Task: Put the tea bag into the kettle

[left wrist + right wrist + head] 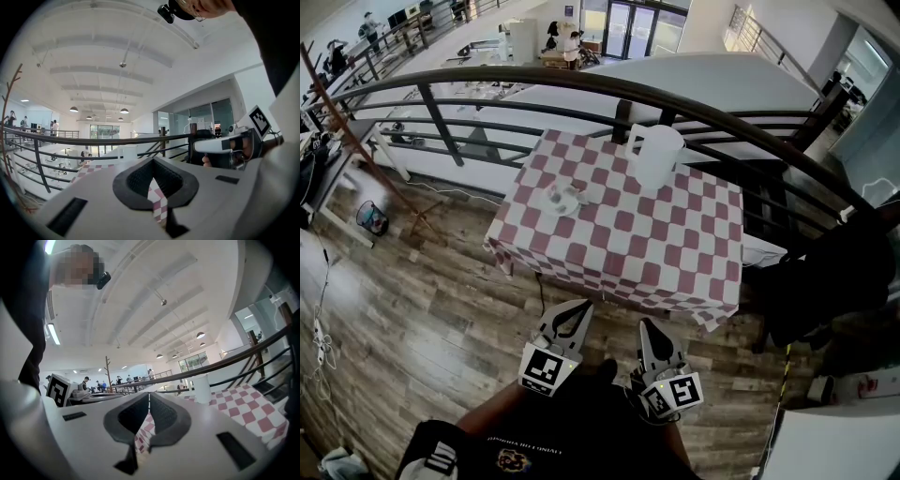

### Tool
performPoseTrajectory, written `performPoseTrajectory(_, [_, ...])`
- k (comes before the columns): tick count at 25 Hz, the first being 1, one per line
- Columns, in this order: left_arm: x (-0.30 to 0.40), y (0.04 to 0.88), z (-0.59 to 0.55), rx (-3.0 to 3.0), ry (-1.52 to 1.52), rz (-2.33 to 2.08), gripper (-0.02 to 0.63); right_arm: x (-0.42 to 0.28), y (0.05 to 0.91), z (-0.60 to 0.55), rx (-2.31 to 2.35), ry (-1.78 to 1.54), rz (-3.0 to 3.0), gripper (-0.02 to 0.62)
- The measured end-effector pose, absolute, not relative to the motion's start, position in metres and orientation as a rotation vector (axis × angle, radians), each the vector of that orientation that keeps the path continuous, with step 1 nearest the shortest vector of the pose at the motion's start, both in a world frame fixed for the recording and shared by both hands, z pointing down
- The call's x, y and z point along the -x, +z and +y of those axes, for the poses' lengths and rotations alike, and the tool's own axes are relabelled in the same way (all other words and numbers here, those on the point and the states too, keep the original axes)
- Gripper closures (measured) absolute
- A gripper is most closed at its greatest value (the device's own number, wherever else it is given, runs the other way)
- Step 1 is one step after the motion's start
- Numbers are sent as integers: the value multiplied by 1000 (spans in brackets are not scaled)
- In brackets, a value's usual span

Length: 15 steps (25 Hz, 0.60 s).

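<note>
Left gripper (574,309): jaws pressed together, empty | right gripper (649,326): jaws pressed together, empty | kettle (656,155): upright on checkered counter (675,246), well ahead of both jaws | white dish (562,199): ahead of left jaws; tea bag too small to tell

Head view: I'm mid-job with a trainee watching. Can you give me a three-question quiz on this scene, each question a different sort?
1. True or false: the kettle stands on the checkered table.
2. Where are the left gripper and right gripper? A: above the kettle. B: short of the table, over the wooden floor. C: resting on the tablecloth.
3. Fill in: both grippers' jaws are ___, with nothing between them.

Key: 1 true; 2 B; 3 shut.
</note>
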<state>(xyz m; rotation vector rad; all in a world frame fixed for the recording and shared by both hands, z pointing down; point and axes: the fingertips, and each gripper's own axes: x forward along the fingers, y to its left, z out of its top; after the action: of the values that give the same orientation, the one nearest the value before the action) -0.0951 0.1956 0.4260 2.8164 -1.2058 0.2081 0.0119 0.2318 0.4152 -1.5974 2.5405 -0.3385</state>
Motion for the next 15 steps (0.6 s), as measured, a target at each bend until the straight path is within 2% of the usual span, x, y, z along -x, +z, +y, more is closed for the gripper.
performPoseTrajectory(15, [70, 429, 199, -2818, 234, -1194, 607, -41, 423, 236, 1647, -383, 2521, 578])
